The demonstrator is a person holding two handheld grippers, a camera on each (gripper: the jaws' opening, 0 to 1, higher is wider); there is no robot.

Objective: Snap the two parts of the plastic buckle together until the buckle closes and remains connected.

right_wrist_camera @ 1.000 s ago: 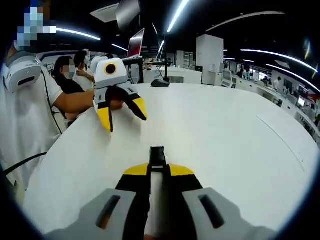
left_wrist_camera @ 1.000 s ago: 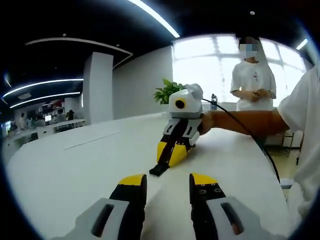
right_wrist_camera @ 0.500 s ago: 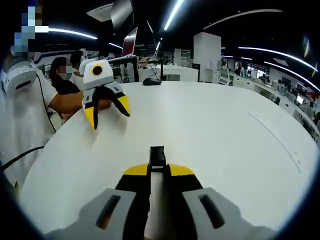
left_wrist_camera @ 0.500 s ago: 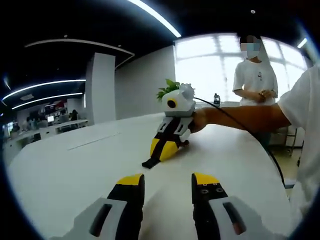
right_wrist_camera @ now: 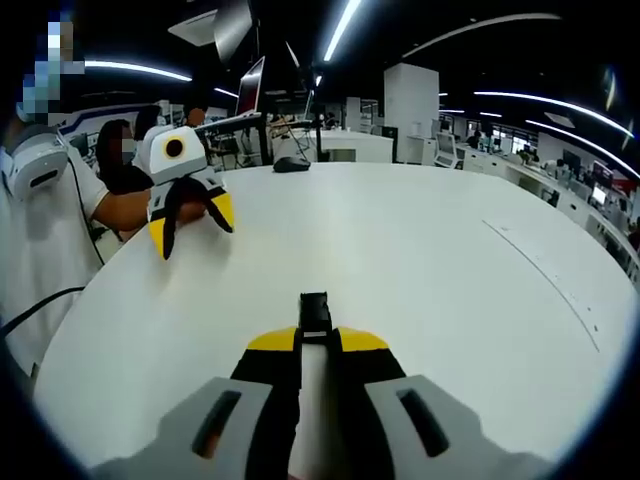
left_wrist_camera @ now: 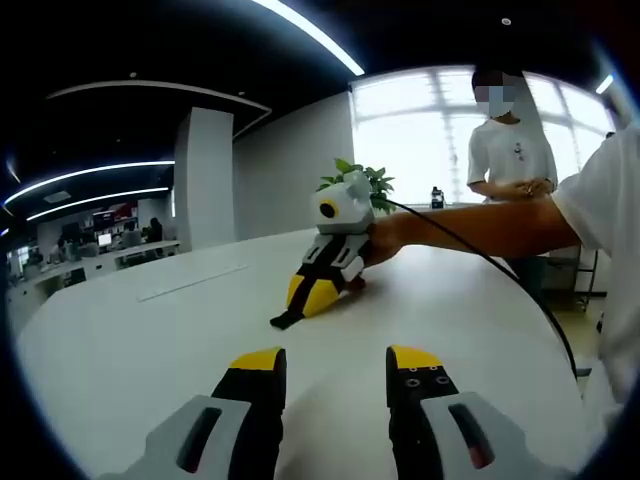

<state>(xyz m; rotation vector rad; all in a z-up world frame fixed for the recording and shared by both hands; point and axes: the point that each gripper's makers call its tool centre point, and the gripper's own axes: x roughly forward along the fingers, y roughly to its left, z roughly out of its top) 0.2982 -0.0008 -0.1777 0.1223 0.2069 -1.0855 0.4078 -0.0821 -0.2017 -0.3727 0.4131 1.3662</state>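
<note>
Two grippers over the white tabletop [right_wrist_camera: 420, 260]: right gripper [right_wrist_camera: 316, 340] clamps a black buckle piece [right_wrist_camera: 315, 312]; left gripper [left_wrist_camera: 327, 362] jaws spread wide, empty.

A black plastic buckle part [right_wrist_camera: 315, 312] is sitting clamped between the yellow-tipped jaws of the right gripper [right_wrist_camera: 316, 342], its squared end sticking out past the tips, just above the white table [right_wrist_camera: 430, 260]. In the left gripper view the same black piece [left_wrist_camera: 285, 319] is jutting down from those closed jaws toward the tabletop; whether it is touching the surface cannot be told.
</note>
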